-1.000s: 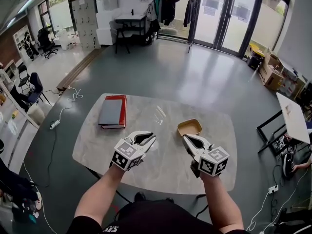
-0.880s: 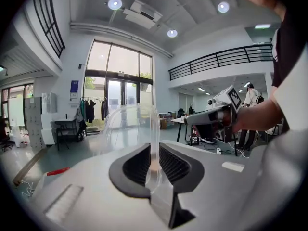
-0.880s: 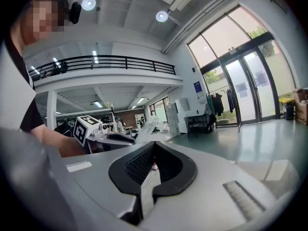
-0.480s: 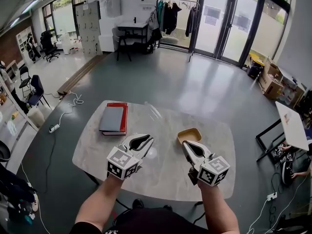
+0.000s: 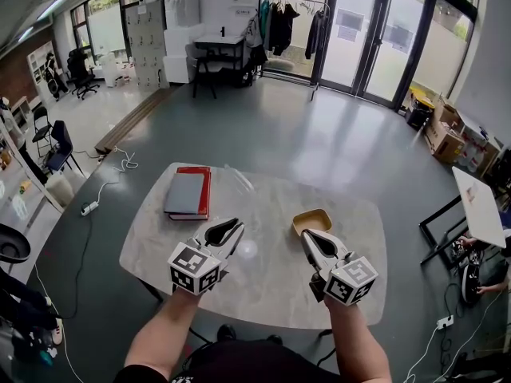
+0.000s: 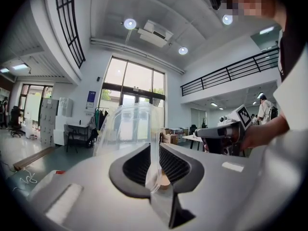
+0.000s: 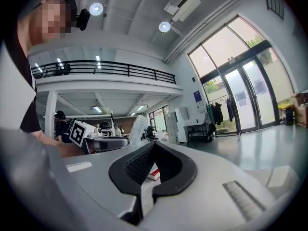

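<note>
My left gripper (image 5: 229, 229) (image 6: 155, 161) is shut on the edge of a clear plastic lid (image 6: 126, 129), which stands up in front of its jaws. It hovers over the marble table (image 5: 160, 246), right of the stacked books (image 5: 187, 191). My right gripper (image 5: 310, 237) (image 7: 144, 179) is shut with nothing between its fingers, just on the near side of a tan container (image 5: 310, 210). The right gripper view shows the left gripper (image 7: 96, 137) with the clear lid (image 7: 137, 127) rising from it. The left gripper view shows the right gripper (image 6: 224, 132).
A grey book on a red book (image 7: 153, 173) lies at the table's left. Beyond the table are grey floor, a coat rack (image 5: 283, 10), a desk with chairs (image 5: 215, 42) and glass doors. A white table (image 5: 483, 194) and cables are at the right.
My left gripper has drawn back toward the person and a little left, still holding the clear lid. The right gripper has barely moved.
</note>
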`<state>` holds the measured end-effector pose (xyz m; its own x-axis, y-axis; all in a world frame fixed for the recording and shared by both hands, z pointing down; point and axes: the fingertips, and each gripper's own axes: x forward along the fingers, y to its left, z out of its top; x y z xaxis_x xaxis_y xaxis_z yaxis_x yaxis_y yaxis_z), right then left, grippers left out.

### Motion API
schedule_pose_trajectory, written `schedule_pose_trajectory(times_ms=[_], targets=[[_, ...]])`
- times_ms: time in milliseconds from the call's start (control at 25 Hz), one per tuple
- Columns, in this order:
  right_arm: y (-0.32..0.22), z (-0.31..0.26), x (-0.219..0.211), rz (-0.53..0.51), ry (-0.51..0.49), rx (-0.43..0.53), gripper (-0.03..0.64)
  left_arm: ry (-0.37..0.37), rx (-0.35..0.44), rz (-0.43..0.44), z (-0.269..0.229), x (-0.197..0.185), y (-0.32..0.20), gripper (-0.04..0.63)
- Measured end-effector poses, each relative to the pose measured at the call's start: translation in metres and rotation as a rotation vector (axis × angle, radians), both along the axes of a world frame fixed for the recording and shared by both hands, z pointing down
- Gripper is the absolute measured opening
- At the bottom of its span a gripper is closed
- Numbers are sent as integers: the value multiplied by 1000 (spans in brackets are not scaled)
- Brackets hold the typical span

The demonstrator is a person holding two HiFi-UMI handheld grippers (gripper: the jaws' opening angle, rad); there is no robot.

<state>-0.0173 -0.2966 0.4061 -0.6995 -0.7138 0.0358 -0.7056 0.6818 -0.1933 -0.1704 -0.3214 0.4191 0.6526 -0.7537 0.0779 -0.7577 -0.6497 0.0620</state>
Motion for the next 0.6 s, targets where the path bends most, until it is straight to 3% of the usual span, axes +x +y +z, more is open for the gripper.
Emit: schedule_pose_trajectory(times_ms=[600], targets=[[-7, 5, -10, -25, 7, -7, 12, 2, 6, -18, -2, -8, -5, 57]])
